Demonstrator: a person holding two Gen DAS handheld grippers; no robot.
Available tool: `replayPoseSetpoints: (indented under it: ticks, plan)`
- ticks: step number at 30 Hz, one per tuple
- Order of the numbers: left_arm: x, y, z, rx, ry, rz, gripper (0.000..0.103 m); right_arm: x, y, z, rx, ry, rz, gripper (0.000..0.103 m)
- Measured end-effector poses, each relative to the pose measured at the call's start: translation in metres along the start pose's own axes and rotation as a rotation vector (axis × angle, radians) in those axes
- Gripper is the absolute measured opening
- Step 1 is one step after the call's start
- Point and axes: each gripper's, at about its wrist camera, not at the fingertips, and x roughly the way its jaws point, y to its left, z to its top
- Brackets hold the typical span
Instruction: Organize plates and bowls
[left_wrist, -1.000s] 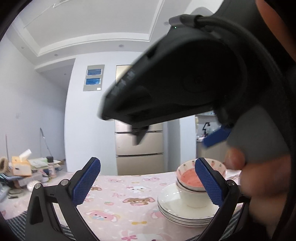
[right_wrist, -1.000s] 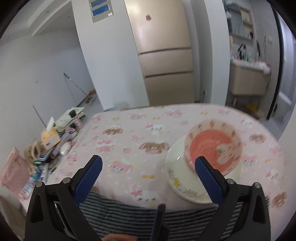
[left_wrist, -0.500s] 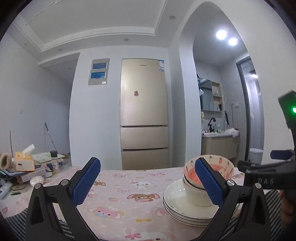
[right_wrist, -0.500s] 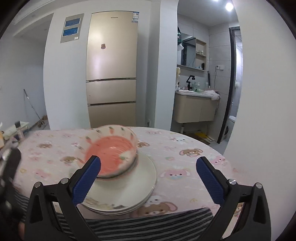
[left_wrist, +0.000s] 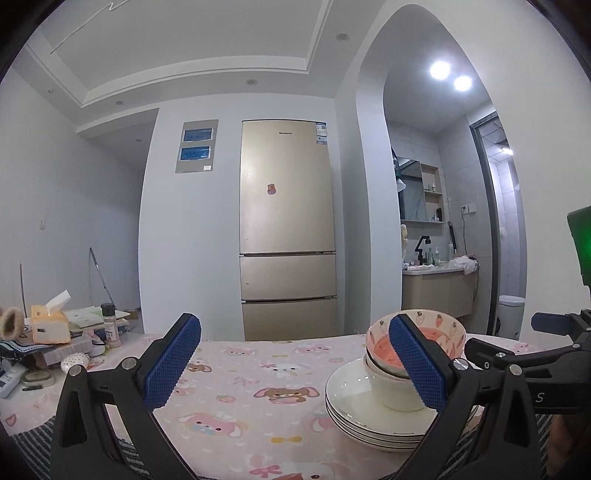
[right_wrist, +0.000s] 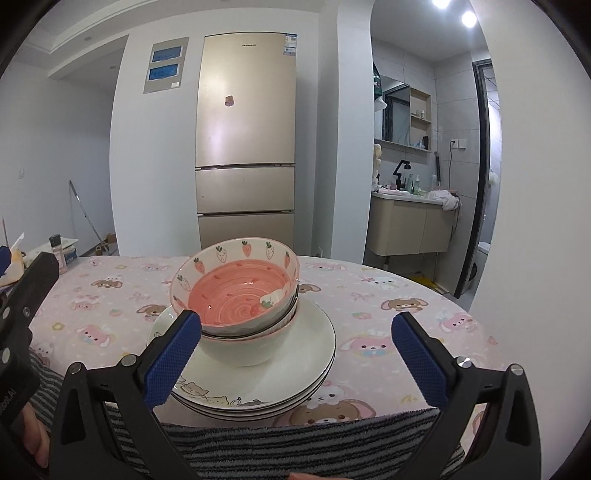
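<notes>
A pink strawberry bowl (right_wrist: 240, 291) sits tilted on top of nested white bowls (right_wrist: 243, 347), which rest on a stack of white plates (right_wrist: 295, 373) near the table's front edge. The same pile, bowl (left_wrist: 424, 336) over plates (left_wrist: 354, 410), shows at the right in the left wrist view. My right gripper (right_wrist: 295, 354) is open, held just in front of the pile with its left finger over the plate rim. My left gripper (left_wrist: 295, 362) is open and empty, to the left of the pile. The right gripper's body (left_wrist: 535, 365) shows at the far right.
The round table (right_wrist: 388, 295) wears a pink cartoon cloth, with a striped grey cloth (right_wrist: 295, 443) along the front edge. Clutter with a tissue box (left_wrist: 50, 325) and spice jar (left_wrist: 109, 325) fills the far left. A gold fridge (left_wrist: 288, 229) stands behind.
The right gripper swung away from in front of the left camera and now faces the pile squarely. The left view rose slightly and steadied. Both stay open.
</notes>
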Motion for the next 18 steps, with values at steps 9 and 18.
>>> replayPoseSetpoints:
  ticks: [9, 18]
  plan:
    - [0.0088, -0.0006, -0.0009, -0.001, 0.046, 0.013, 0.103, 0.0014, 0.0025, -0.0007, -0.012, 0.008, 0.009, 0.103]
    - [0.0104, 0.0002, -0.0014, 0.004, 0.048, 0.017, 0.103, 0.0014, 0.0032, -0.0008, -0.013, 0.008, 0.011, 0.103]
